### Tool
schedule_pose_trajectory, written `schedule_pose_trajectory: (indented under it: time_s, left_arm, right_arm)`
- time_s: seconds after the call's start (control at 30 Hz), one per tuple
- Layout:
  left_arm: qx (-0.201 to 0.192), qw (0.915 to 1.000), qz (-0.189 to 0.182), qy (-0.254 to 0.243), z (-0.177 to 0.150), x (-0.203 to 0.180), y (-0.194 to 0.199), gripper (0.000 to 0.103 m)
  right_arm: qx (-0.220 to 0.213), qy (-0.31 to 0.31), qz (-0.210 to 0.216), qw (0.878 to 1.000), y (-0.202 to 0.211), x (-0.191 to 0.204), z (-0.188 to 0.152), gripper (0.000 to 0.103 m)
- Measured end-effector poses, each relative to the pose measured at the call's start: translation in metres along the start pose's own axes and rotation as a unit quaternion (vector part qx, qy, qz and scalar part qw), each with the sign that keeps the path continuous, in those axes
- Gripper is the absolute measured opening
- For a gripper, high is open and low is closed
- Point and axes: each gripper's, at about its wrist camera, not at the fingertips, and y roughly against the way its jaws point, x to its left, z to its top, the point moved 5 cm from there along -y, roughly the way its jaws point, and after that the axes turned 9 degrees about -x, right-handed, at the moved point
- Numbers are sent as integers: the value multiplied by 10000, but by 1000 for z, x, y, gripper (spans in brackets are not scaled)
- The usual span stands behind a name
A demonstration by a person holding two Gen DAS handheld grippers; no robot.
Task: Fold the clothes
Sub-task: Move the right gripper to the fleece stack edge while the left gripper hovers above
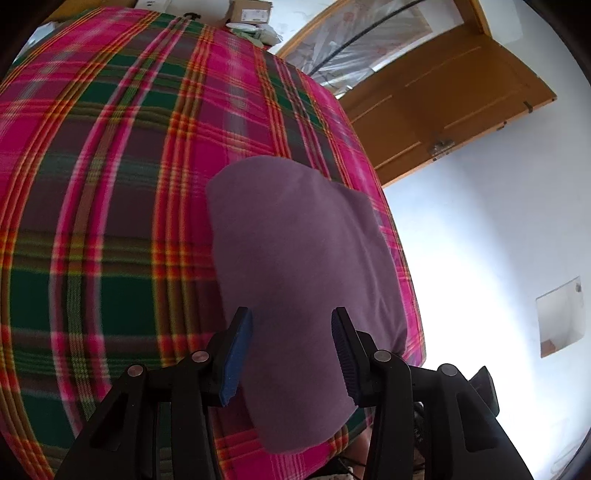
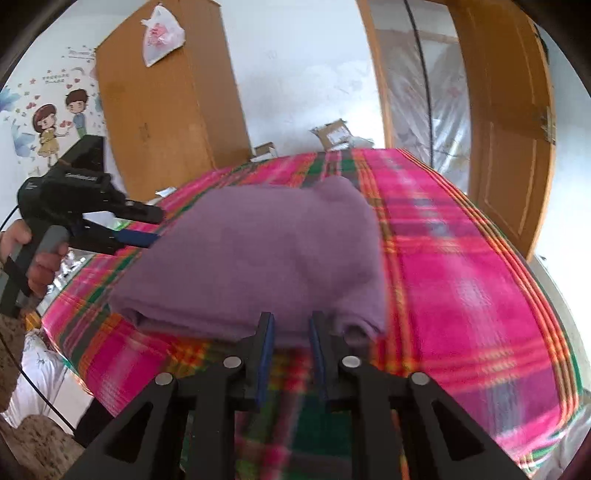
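Two tongs are mine, one in each hand; my left gripper (image 1: 291, 325) has its blue pads wide apart above the near end of the folded purple garment (image 1: 303, 280), holding nothing; my right gripper (image 2: 291, 328) stands with its pads a little apart, just before the garment's folded edge (image 2: 258, 258), and grips nothing. The garment lies flat on the pink and green plaid bedcover (image 1: 110, 184), near the bed's edge at 3 o'clock in the left view; nothing lies on top of it. At 12 o'clock past the bed sit cardboard boxes (image 2: 332, 134); a wooden door (image 1: 443, 110) is at 1 o'clock. Only the right view shows the wooden wardrobe (image 2: 166, 103) at 11 o'clock with a plastic bag (image 2: 160, 35) hanging on it, cartoon wall stickers (image 2: 48, 125) at 9 o'clock, and my left hand (image 2: 40, 258) on the other tool; the lettering on that tool and the stickers is too blurred to read. Only the left view shows a square wall recess (image 1: 559, 317) at 4 o'clock.
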Motion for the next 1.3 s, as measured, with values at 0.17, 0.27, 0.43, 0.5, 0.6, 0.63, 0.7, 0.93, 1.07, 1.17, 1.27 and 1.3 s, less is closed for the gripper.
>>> schedule_pose_trajectory:
  time_s: [0.17, 0.27, 0.43, 0.5, 0.6, 0.63, 0.7, 0.93, 1.07, 1.17, 1.27, 1.3]
  left_arm:
    - [-33, 10000, -81, 19, -7, 6, 12, 46]
    - [-48, 9999, -125, 29, -12, 8, 18, 46]
    - [5, 9998, -178, 50, -22, 10, 24, 47]
    - [-4, 9998, -183, 69, -23, 13, 26, 47]
    - [-55, 9998, -153, 74, -24, 15, 30, 47]
    - [-66, 9998, -163, 104, -24, 15, 30, 47]
    - [-46, 9997, -197, 98, -23, 12, 28, 47]
    - [31, 9998, -170, 66, -27, 10, 21, 47]
    - [109, 9998, -147, 21, -30, 10, 18, 47]
    - [172, 9998, -113, -14, -30, 9, 15, 48]
    - [191, 9997, -120, -26, -29, 8, 13, 48]
    - [202, 9997, -125, -24, -30, 8, 13, 48]
  right_arm:
    - [-60, -254, -435, 9987, 16, -18, 2, 21]
    - [-201, -53, -440, 9988, 17, -11, 10, 21]
    - [26, -19, -657, 9978, -1, -12, 10, 24]
    - [122, -239, -762, 9967, 0, -22, 4, 25]
    - [-3, -253, -735, 9970, 13, -17, 4, 26]
    - [-74, -211, -672, 9975, 17, -12, 6, 26]
    - [-142, -35, -278, 9995, 20, 8, 8, 26]
    - [225, 788, 1064, 9909, -1, 89, -6, 26]
    - [431, 1133, 1431, 9823, -17, 120, -16, 26]
    - [498, 1227, 1630, 9777, -28, 136, -19, 34]
    - [500, 1320, 1716, 9750, -38, 147, -17, 36]
    - [487, 1314, 1754, 9745, -40, 150, -16, 36]
